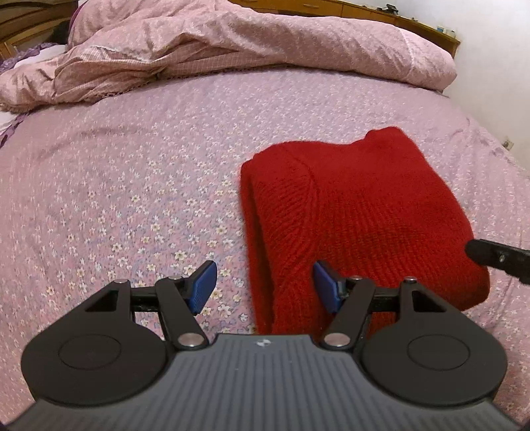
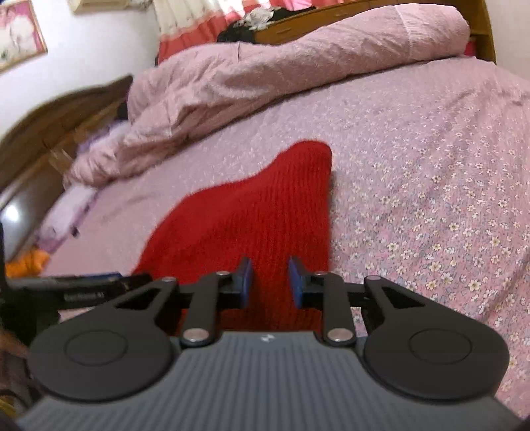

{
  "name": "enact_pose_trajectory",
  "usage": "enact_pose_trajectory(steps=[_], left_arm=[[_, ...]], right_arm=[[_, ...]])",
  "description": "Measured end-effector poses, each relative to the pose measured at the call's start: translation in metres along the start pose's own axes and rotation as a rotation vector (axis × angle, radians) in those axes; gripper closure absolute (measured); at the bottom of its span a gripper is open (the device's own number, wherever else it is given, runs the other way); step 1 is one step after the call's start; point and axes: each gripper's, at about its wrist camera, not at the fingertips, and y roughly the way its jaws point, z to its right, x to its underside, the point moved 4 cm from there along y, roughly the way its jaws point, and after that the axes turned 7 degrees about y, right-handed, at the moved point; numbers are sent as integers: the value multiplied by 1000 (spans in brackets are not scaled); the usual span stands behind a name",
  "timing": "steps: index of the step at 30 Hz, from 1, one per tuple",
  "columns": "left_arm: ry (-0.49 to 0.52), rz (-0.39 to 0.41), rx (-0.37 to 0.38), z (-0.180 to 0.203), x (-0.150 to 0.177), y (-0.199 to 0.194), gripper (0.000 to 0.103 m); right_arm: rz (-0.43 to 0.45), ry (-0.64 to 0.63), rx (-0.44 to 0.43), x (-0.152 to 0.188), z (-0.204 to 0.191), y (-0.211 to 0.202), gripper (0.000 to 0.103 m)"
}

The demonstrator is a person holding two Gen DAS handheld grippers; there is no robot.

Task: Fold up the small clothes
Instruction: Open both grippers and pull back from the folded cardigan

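Observation:
A red knitted sweater (image 1: 357, 212) lies folded on the flowered pink bedsheet (image 1: 126, 185). My left gripper (image 1: 265, 286) is open, above the sweater's near left edge; its right blue pad (image 1: 326, 286) is over the red knit, its left pad over the sheet. My right gripper (image 2: 270, 281) is open with a narrower gap, just above the near end of the sweater (image 2: 251, 212). The tip of the right gripper (image 1: 497, 257) shows at the right edge of the left wrist view. The left gripper's body (image 2: 82, 286) shows at the left of the right wrist view.
A crumpled pink quilt (image 1: 232, 43) lies across the far side of the bed. A wooden headboard (image 2: 49, 132) and pillows are to the left in the right wrist view. A wooden cabinet (image 1: 381, 13) stands behind the bed. Bare sheet (image 2: 430, 199) lies right of the sweater.

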Motion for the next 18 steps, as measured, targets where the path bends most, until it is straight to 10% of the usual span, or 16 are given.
enact_pose_trajectory(steps=[13, 18], left_arm=[[-41, 40, -13, 5, 0, -20, 27], [-67, 32, 2, 12, 4, -40, 19]], right_arm=[[86, -67, 54, 11, -9, -7, 74], [118, -13, 32, 12, -11, -27, 40]])
